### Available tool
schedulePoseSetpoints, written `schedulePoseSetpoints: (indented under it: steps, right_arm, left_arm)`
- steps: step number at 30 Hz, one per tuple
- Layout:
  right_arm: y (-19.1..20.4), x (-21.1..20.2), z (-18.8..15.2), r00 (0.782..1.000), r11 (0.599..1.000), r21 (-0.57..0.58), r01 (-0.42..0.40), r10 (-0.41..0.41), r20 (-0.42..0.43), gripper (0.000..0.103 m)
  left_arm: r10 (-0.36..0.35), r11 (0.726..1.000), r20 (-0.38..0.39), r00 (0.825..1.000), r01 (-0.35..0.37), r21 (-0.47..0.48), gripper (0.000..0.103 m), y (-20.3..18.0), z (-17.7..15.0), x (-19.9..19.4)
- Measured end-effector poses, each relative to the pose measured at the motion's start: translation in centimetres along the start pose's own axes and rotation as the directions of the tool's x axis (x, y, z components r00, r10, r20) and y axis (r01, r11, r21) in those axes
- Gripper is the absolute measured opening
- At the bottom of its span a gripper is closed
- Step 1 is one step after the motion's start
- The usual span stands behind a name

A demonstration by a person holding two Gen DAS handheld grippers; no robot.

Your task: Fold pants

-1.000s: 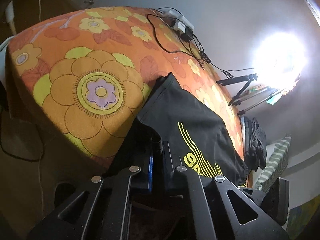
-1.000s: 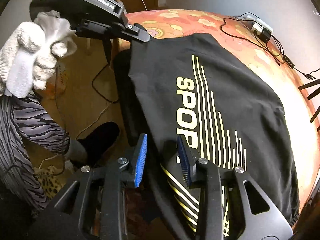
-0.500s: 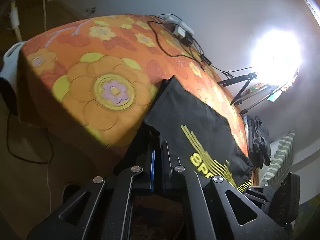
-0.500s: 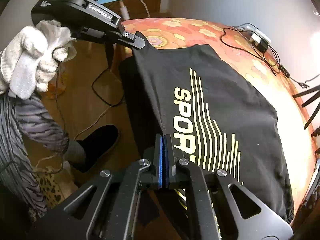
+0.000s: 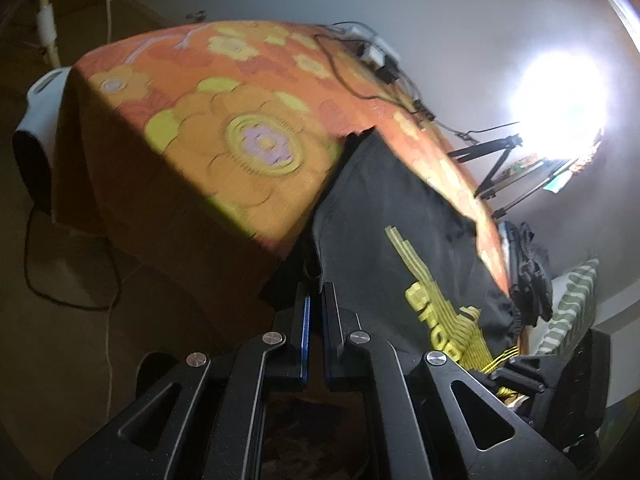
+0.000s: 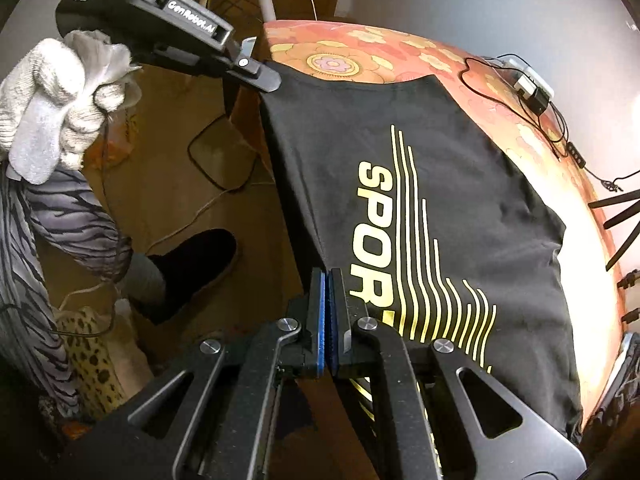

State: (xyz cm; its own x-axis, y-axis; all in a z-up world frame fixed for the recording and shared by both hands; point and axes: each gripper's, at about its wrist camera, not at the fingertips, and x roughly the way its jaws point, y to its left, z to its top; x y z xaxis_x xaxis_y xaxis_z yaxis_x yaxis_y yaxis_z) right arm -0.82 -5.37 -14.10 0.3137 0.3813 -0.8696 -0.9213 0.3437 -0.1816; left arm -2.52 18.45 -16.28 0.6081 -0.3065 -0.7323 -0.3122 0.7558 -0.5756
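Black fabric, yellow "SPORT" print with stripes: one pair of pants [image 6: 420,184] lies across the near edge of the orange floral bedspread [image 5: 248,120], part of it hanging over the side. Your right gripper [image 6: 327,280] has its blue pads pressed together on the near hem of the pants; these jaws have just been closing, with cloth between them. Your left gripper [image 5: 315,296] is clamped on another corner of the same hem; only a thin slit shows between its fingers, filled with cloth. In the right wrist view your left gripper [image 6: 272,78] pinches the far corner, held by one white knitted glove [image 6: 60,92]. Count: two grippers, one pair of pants, one black shoe [image 6: 192,264] on the floor, one tripod [image 5: 492,160] beside the bright lamp [image 5: 560,92].
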Motion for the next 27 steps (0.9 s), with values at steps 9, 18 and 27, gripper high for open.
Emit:
schedulePoseSetpoints:
  steps: [9, 18, 27]
  right_arm:
    - [-4.3, -6.8, -4.3, 0.993, 0.973, 0.231, -0.003, -0.025, 0.118, 0.039]
    - [-15.1, -14.7, -17.4, 0.971, 0.641, 0.763, 0.082, -0.224, 0.084, 0.041]
    - [-17.1, -13.9, -25.6, 0.987, 0.437, 0.898, 0.059, -0.162, 0.015, 0.042]
  left_arm:
    - [0.091, 0.995, 0.068, 0.994, -0.093, 0.034, 0.010, 0.3, 0.4, -2.6]
    - [0.007, 0.937, 0.019, 1.000, -0.013, 0.348, 0.025, -9.7, -1.3, -1.1]
    - [-0.063, 0.807, -0.147, 0.987, 0.137, 0.574, 0.030, -19.5, -5.6, 3.0]
